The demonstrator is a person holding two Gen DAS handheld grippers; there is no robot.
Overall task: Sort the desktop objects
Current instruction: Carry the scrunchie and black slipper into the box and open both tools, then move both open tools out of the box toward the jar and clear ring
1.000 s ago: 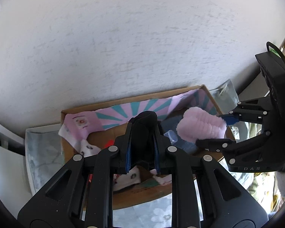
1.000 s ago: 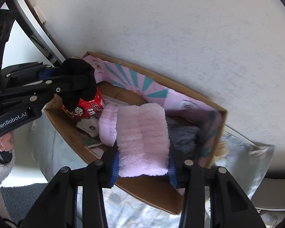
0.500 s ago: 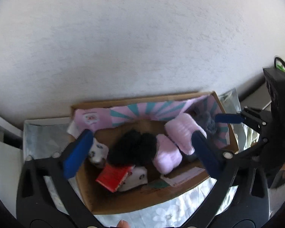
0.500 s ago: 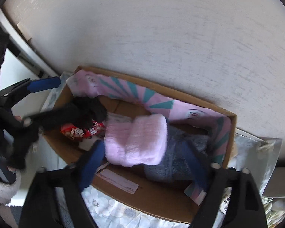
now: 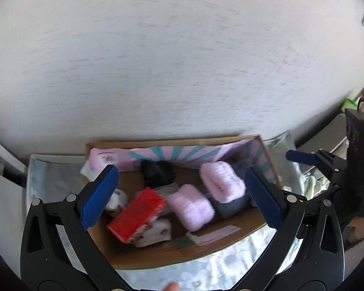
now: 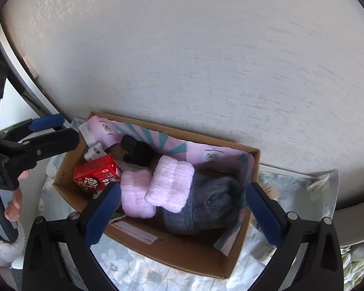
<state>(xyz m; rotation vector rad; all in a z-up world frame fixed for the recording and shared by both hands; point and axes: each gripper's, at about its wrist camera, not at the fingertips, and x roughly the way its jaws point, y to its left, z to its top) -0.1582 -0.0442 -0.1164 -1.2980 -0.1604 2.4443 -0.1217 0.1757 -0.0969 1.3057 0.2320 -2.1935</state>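
- A cardboard box (image 6: 172, 249) sits on a flowered cloth (image 6: 143, 274) against a pale wall (image 6: 206, 60); everything sorted so far lies inside it.
- The left gripper (image 5: 182, 194) hangs above the box with its jaws spread wide and nothing between the blue pads (image 5: 99, 194); they have just been opening.
- The right gripper (image 6: 182, 208) hangs over the box's near edge, its jaws also wide apart and just opened, gripping nothing.
- A pink fluffy roll (image 6: 169, 184) lies in the middle of the box, resting on a grey fluffy bundle (image 6: 206, 208) toward the box's right end.
- A second pink roll (image 6: 136, 194) lies just left of the first, touching it.
- A black sock bundle (image 6: 138, 152) sits by the box's back wall, left of centre.
- A red carton (image 6: 97, 177) lies tilted at the box's left end, with white patterned socks (image 5: 153, 232) beside and under it.
- A pink and teal lining (image 5: 172, 152) runs along the box's back wall.
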